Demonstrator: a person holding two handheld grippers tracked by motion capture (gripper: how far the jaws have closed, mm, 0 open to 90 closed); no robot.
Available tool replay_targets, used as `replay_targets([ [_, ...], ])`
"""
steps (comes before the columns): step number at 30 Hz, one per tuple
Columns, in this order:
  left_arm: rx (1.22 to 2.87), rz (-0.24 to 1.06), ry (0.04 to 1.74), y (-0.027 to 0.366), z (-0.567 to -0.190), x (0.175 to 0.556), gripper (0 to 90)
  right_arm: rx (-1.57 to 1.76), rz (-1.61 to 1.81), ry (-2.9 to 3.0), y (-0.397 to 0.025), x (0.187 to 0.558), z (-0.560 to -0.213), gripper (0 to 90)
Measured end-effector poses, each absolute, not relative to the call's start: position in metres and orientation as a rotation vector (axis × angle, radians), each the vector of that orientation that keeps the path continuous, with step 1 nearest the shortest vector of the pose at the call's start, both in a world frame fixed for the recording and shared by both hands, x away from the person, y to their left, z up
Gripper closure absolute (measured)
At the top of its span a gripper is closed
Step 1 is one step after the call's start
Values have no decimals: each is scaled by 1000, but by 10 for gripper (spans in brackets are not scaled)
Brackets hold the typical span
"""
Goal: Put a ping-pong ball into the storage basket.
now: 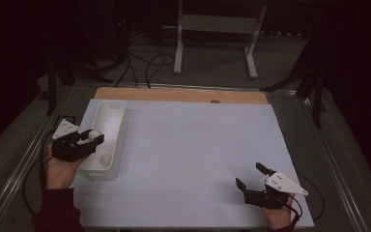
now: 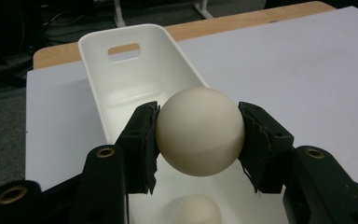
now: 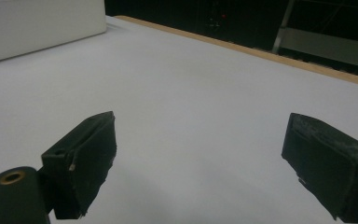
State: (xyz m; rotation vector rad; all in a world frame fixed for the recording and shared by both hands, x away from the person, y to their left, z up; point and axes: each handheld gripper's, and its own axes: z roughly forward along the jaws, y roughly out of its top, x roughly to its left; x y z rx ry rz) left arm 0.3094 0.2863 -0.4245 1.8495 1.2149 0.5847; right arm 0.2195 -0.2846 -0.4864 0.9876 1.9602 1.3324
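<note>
Jaws of the right gripper (image 1: 249, 177) stood wide apart with nothing between them, resting low over the white sheet (image 1: 193, 159), well away from the white bin (image 1: 118, 108) and nearer the person than it. Beyond, at the bin's near end, the left gripper (image 2: 198, 133) had closed its pads (image 2: 142, 140) on a cream ball (image 2: 199, 130), pinching it squarely at its widest line on both sides. That ball hung above the bin's open trough, and a second cream ball (image 2: 196, 211) lay on the bin floor just beneath and nearer the camera. Judging from this, the ball was either being lowered in or lifted out. Done well, the hold should have stayed level across the ball's middle, the motion straight up or down, clear of the bin's walls and of the other ball, since a smooth sphere slips easily from an off-centre pinch. Past the bin's far end with its handle slot (image 2: 124, 48) ran the table's wooden edge (image 2: 242, 21).
</note>
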Motion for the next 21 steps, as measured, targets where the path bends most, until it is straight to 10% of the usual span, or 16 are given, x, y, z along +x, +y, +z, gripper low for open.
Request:
replay_targets([
  [4,1843,583,1229,288,-426,309,495,988,1332,1960,-284,220,-486,96],
  [13,1838,567,1235,285,-429,310,90,984,1330,1962,-284,220,-486,96],
  [21,1837,547,1202,281,-431,309,11,985,1332,1961,-284,219,-486,96],
])
